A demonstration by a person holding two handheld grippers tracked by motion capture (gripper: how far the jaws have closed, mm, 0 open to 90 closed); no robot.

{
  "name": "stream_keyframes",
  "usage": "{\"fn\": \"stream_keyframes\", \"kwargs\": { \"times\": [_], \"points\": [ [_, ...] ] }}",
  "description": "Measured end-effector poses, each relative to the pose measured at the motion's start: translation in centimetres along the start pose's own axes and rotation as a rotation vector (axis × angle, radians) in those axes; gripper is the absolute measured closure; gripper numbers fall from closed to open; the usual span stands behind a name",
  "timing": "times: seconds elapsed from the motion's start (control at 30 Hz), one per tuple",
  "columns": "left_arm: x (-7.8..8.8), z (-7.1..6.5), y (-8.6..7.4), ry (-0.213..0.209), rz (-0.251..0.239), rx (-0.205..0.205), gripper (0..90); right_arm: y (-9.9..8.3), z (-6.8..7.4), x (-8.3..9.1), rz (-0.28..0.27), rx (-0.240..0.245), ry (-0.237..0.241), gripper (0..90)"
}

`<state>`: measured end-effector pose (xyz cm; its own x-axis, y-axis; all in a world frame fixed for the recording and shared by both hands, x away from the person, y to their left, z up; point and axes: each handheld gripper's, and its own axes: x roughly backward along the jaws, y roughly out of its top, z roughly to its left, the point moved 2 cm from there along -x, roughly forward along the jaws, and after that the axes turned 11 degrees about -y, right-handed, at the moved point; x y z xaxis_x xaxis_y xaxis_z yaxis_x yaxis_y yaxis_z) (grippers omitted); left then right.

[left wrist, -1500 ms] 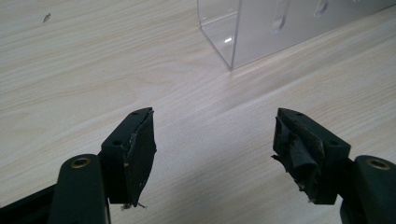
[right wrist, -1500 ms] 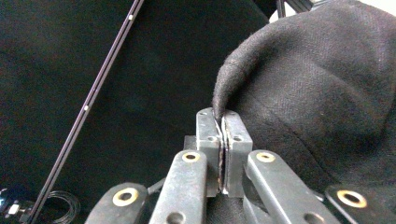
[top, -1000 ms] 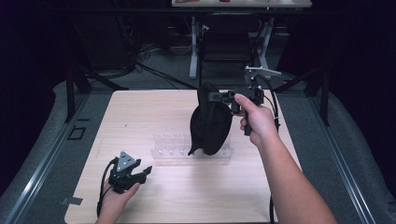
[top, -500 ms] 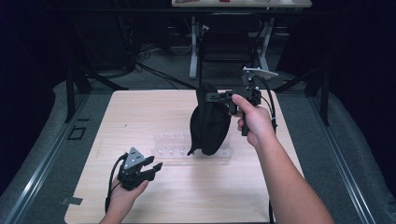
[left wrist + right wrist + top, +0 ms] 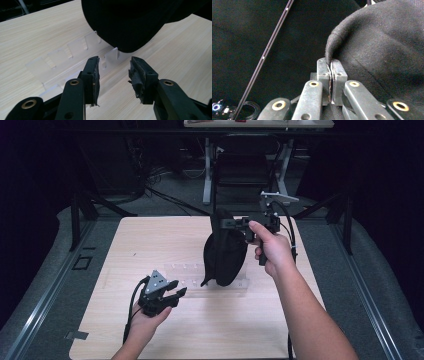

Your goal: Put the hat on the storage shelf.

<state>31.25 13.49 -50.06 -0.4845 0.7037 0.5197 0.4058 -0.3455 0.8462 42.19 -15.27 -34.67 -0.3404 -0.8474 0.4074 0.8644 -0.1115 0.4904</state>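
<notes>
The high view looks forward and down from above the person's side, taking in the whole table. The left gripper view sits low and close over the tabletop, facing the clear rack and the dark cloth (both also seen from above). The right gripper view looks along its jaws, very near that cloth.

No readable text showing, no labels, brands, numbers or signs appearing on anything in any view
</notes>
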Motion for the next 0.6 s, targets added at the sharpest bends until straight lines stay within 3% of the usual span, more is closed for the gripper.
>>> {"fn": "stream_keyframes", "kwargs": {
  "times": [0.6],
  "points": [
    [-1.6, -2.3, 2.1, -0.039, -0.003, -0.055, 59.2, 0.0, 0.1, -0.2, 0.004, 0.002, 0.005, 88.3]
  ]
}}
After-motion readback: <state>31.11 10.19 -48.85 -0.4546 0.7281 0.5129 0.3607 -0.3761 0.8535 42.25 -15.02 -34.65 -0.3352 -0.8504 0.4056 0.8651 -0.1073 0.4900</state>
